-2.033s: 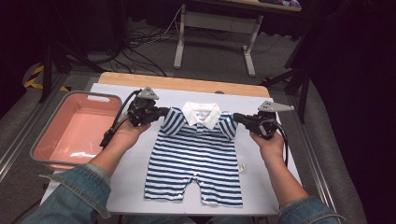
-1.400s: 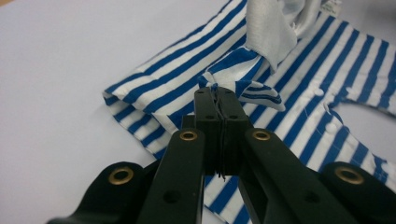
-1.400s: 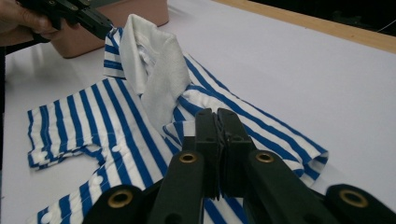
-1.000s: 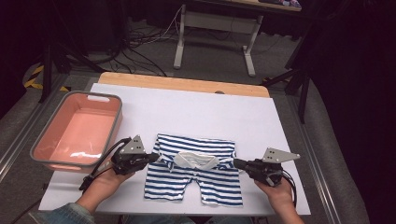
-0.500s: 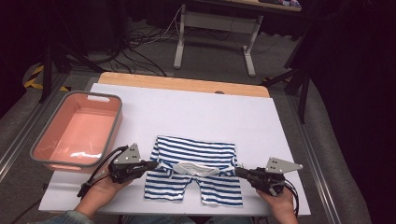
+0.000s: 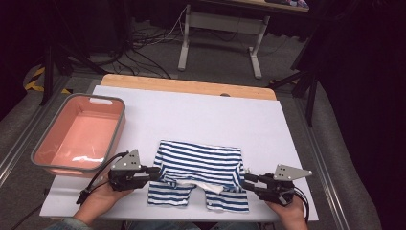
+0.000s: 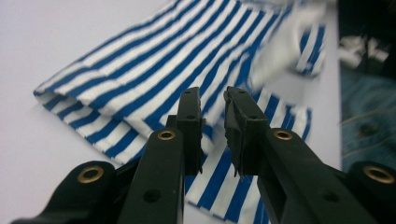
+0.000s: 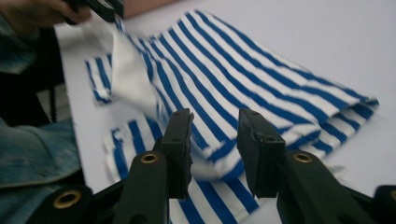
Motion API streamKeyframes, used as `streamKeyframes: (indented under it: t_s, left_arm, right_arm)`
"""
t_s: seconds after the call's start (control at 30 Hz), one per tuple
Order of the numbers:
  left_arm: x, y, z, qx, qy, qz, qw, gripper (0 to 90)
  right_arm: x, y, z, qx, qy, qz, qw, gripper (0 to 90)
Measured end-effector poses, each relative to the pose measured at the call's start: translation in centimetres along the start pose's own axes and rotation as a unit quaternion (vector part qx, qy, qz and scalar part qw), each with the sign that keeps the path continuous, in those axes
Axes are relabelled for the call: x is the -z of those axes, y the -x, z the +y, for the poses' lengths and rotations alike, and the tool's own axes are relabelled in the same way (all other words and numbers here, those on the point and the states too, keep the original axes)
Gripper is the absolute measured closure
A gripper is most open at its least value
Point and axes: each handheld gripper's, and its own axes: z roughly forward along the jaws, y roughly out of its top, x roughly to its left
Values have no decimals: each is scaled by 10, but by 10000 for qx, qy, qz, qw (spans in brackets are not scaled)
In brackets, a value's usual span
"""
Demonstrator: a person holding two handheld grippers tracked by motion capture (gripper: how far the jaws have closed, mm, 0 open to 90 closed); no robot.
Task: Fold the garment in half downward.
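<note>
White worktop (image 6: 201, 120) with a bare light-wood strip (image 6: 186, 86) along its far edge, metal rails down both sides. Pink tub (image 6: 79, 136) with a grey rim sits on the worktop's left part, inside glossy and catching light. Grey carpet floor (image 6: 158, 52) beyond the worktop, black cables (image 6: 143, 62) tangled across it. Grey metal stand legs (image 6: 220, 40) of another table rise farther back, its wooden top at the frame's upper edge. Black-and-yellow hazard tape (image 6: 36, 79) on the floor at left. Dark tripod legs (image 6: 60, 57) at left, another dark stand (image 6: 306, 72) at right. Black curtain (image 6: 368, 72) covers the right side; back of room dim, worktop evenly lit from above.
</note>
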Motion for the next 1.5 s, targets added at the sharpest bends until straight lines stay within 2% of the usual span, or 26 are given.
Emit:
streamKeyframes:
  t_s: [0.03,0.1,0.23,0.27,0.37,0.43,0.5,0.63,0.7,0.73,0.83,0.9,1.0,1.1,1.2,1.23,1.3,1.37,1.43,1.5]
  left_arm:
    - [0,-1,2,16,37,11,10000,745]
    - [-7,-1,5,9,-39,-2,10000,739]
    - [-19,-1,7,-19,-206,0,9998,751]
    - [-29,-2,8,32,-381,-50,9993,755]
    - [-42,1,8,-88,-640,-139,9978,759]
    - [-48,2,6,-119,-792,-212,9966,760]
    - [-51,3,4,-127,-921,-261,9953,757]
    - [-56,4,-2,-222,-1127,-246,9931,749]
    - [-59,5,-4,-336,-1288,-194,9909,723]
    - [-60,5,-4,-350,-1251,-210,9913,718]
    - [-61,5,-4,-466,-1272,-187,9906,718]
    - [-60,6,-4,-456,-1309,-146,9902,717]
    - [-60,6,-3,-386,-1242,-176,9914,688]
    - [-58,4,0,-227,-1142,-88,9932,597]
    - [-56,0,4,-133,-970,-10,9952,548]
    - [-55,-3,8,-114,-830,76,9965,492]
    - [-54,-4,10,-126,-770,141,9968,461]
    - [-55,-8,15,-90,-723,293,9969,345]
    - [-56,-12,19,-27,-683,468,9966,272]
    - [-58,-17,22,-10,-664,593,9960,249]
  right_arm:
    - [0,-2,2,61,28,-47,10000,641]
    - [-4,-2,6,107,-10,-49,9999,660]
    - [-21,-4,8,191,-352,-34,9992,683]
    - [-26,-6,7,260,-484,-15,9985,685]
    - [-35,-9,3,370,-715,40,9967,685]
    - [-40,-10,1,426,-881,81,9952,667]
    - [-45,-13,-2,520,-1069,92,9929,613]
    - [-50,-16,-8,627,-1337,78,9890,557]
    - [-52,-18,-11,747,-1511,-47,9857,553]
    - [-52,-19,-12,856,-1528,-121,9845,551]
    - [-53,-21,-11,894,-1563,-188,9835,539]
    - [-53,-20,-12,873,-1545,-172,9840,529]
    - [-52,-19,-11,796,-1539,-124,9848,484]
    - [-50,-17,-7,674,-1350,-53,9885,453]
    - [-48,-14,-3,631,-1247,-82,9901,416]
    - [-46,-11,1,572,-1146,-110,9917,391]
    - [-46,-9,3,551,-1112,-137,9922,375]
    - [-45,-1,9,488,-1036,-303,9930,310]
    - [-45,6,14,437,-972,-388,9936,282]
    - [-45,9,15,409,-935,-423,9939,274]
